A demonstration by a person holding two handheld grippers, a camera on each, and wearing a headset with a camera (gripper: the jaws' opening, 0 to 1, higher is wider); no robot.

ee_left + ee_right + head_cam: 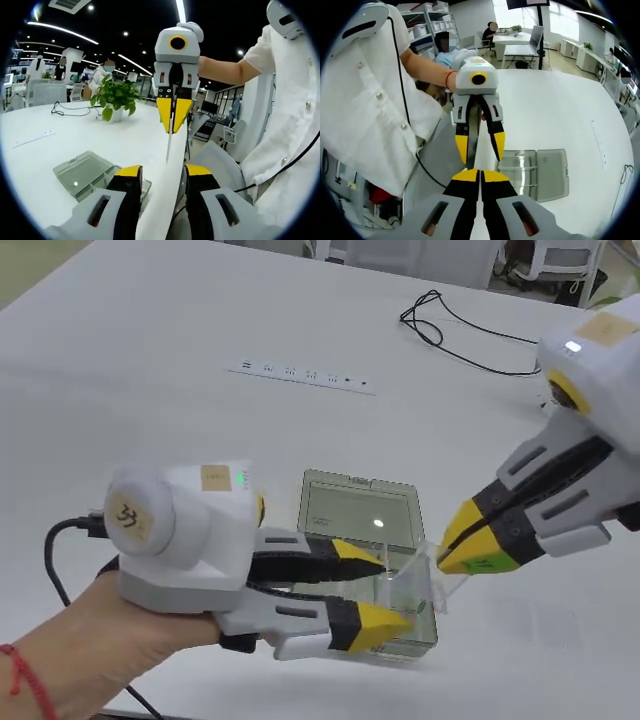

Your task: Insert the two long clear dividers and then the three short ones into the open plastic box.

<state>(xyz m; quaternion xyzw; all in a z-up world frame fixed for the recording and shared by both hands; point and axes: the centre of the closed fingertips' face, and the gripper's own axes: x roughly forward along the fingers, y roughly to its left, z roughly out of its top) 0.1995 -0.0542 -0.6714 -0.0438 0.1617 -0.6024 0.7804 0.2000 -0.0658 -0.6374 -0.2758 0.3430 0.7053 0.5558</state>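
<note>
One clear divider, pinched by right gripper, at open box.

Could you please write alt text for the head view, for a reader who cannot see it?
The right claw is shut on one end of a clear divider over the open plastic box, while the left claw, jaws open, flanks it, on a white table.

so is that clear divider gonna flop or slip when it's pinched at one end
Probably fairly stiff: the divider runs straight from the shut right hand-held gripper into the open left hand-held gripper, with no sag. Likely light, being thin clear plastic. Its smooth face may let it pivot in an end pinch.
</note>
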